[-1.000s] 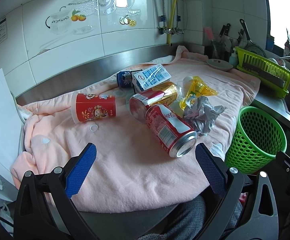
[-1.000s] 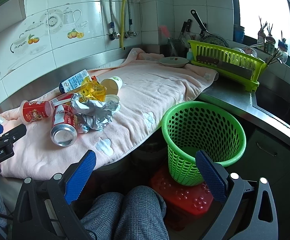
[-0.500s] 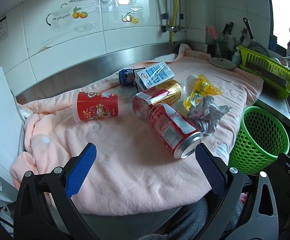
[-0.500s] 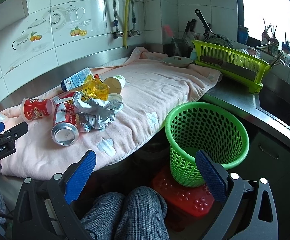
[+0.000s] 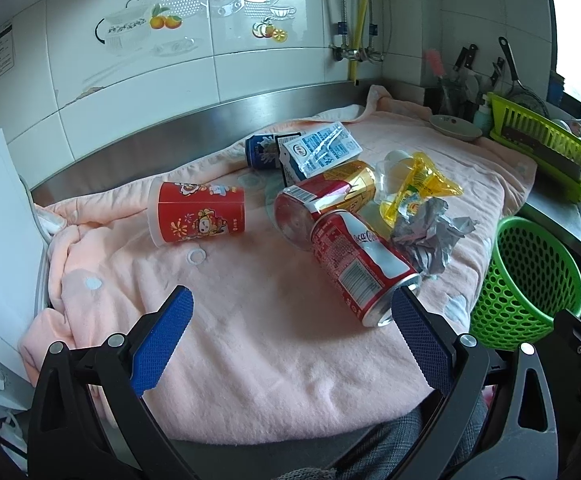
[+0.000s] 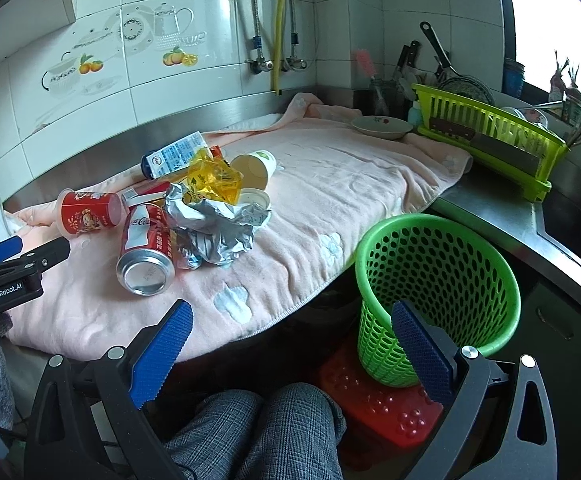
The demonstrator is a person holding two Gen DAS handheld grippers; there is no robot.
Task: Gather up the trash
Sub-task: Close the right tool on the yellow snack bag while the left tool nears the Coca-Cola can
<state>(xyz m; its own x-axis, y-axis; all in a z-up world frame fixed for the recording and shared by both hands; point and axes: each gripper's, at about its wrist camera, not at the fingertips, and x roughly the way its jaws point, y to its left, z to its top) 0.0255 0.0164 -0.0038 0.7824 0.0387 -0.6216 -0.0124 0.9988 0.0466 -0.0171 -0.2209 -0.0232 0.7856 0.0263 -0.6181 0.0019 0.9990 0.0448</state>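
Right gripper (image 6: 290, 344) hangs off the bench's front edge, fingers (image 6: 161, 354) spread wide with nothing between them. On the pink towel (image 6: 330, 184), a Coca-Cola can (image 6: 146, 248) lies touching crumpled foil (image 6: 218, 228), mid-bench. The green basket (image 6: 438, 296) stands on a red stool (image 6: 382, 408) below the front edge.

Each tool, the left tool (image 5: 290, 324) and the right tool (image 6: 290, 340), is a black plastic frame with triangular cut-outs in its two arms, round silver screws (image 5: 466, 340) at the joints, and two fingers faced with bright blue pads (image 5: 162, 340) that carry a fine cross-hatched texture. Seen from the right wrist camera, the side of the left tool shows the white lettering "GenRobot.AI" (image 6: 5, 292) on its black body. The person wears grey checked trousers (image 6: 258, 432), the fabric crossed by thin, darker lines.
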